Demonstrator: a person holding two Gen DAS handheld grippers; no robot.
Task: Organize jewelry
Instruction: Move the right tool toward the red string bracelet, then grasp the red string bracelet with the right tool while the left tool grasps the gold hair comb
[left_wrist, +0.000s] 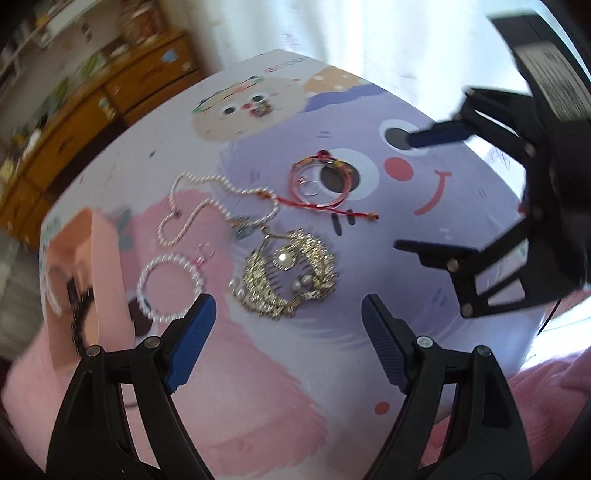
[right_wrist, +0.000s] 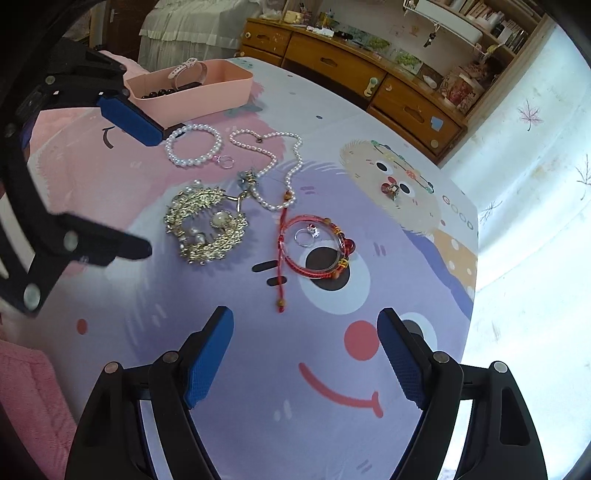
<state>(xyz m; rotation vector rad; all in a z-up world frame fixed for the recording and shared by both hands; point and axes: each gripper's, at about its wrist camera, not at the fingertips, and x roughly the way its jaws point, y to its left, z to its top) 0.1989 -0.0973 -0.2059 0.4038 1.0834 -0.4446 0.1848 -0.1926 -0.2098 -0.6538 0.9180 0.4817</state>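
Observation:
Jewelry lies on a cartoon-print table (right_wrist: 369, 424): a gold pearl comb (left_wrist: 290, 275) (right_wrist: 205, 227), a pearl bracelet (left_wrist: 168, 286) (right_wrist: 194, 146), a pearl necklace (left_wrist: 207, 206) (right_wrist: 273, 162), a red cord bracelet (left_wrist: 325, 182) (right_wrist: 317, 247) and a small silver ring (left_wrist: 310, 189) (right_wrist: 304, 236). A pink tray (right_wrist: 192, 90) (left_wrist: 85, 280) holds a watch and dark beads. My left gripper (left_wrist: 288, 314) is open and empty just before the comb. My right gripper (right_wrist: 304, 328) is open and empty, near the red bracelet's cord end; it shows in the left wrist view (left_wrist: 421, 192).
A small pink ring (right_wrist: 225, 160) lies beside the pearl bracelet. A wooden dresser (right_wrist: 369, 74) stands behind the table. Pink fabric (right_wrist: 33, 398) lies at the table's near edge. The left gripper (right_wrist: 144, 192) reaches in from the left in the right wrist view.

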